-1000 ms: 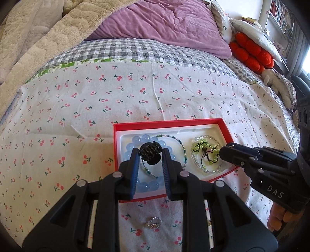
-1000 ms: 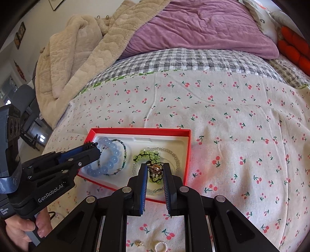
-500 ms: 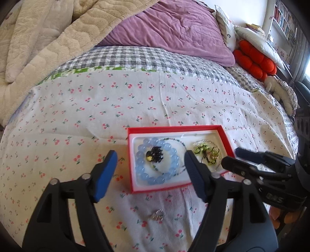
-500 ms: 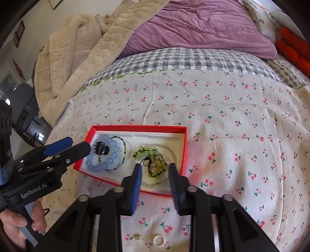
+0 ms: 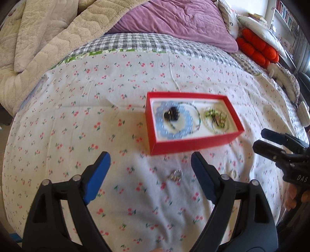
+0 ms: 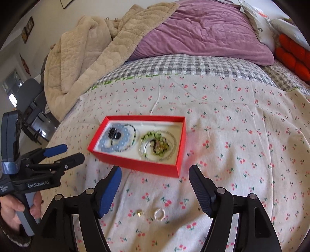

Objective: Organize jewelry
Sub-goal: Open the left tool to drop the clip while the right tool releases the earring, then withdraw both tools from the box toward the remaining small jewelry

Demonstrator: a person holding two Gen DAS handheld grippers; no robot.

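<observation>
Jewelry fills a shallow red cardboard box with a white lining [image 5: 190, 144] that sits on the bed's white sheet printed with small red cherries [image 5: 77, 120]. In its left half lies a pale blue beaded bracelet [image 5: 170, 133] with a small black claw clip [image 5: 171, 114] inside the ring; in its right half lies a clear beaded bracelet [image 6: 158, 145] with a tangle of green beads and black cord [image 6: 158, 144] on it. On the sheet in front of the box lie a small silver ring [image 5: 176, 175], a tiny gold stud [image 6: 139, 213] and a small ring of white pearl beads [image 6: 159, 214].

Readable writing: "GenRobot.AI" in white on the body of the left hand-held gripper [image 6: 64, 153], and "DAS" in white on the body of the right hand-held gripper [image 5: 271, 141].

Both hand-held grippers are released, their jaws having just been opening, with nothing between the blue pads; each hovers over the sheet just in front of the box. A hand [image 6: 13, 209] grips the left one's handle.

Beyond the cherry sheet, a grey-and-white checked blanket [image 6: 184, 66] crosses the bed, then a rumpled mauve duvet [image 6: 203, 34] and a beige quilted fleece blanket [image 6: 87, 54] heaped at the left. A red segmented cushion [image 5: 255, 50] lies at the right, with bookshelves [image 5: 286, 13] behind it; small pictures [image 6: 27, 29] hang on the left wall.
</observation>
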